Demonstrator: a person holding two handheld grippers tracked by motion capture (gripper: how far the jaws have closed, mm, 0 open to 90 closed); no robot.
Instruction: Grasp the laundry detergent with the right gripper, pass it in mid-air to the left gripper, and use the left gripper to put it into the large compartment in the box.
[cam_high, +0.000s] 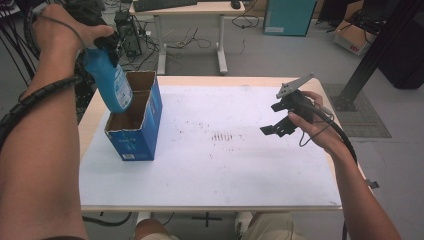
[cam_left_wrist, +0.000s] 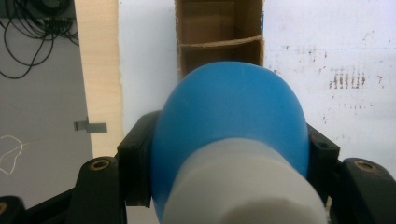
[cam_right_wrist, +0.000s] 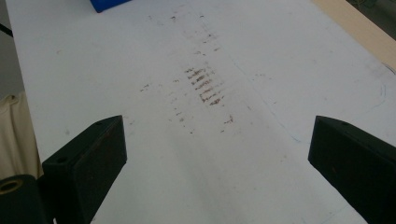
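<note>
matt plastic bottle (cam_high: 111, 82), cardboard box (cam_high: 136, 120)

Grey floor (cam_high: 280, 55) strewn with cables (cam_high: 192, 40); white-topped work table (cam_high: 240, 165) in front, a second desk (cam_high: 187, 10) behind, teal cabinet (cam_high: 290, 17) and cardboard box (cam_high: 352, 37) beyond.

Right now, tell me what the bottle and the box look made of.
Blue bottle: probably plastic, smooth and matte, with a paler frosted neck end and a printed label. Box: cardboard, with raw brown inner walls and a divider, and a blue printed outside. The left tongs hold the bottle.
</note>
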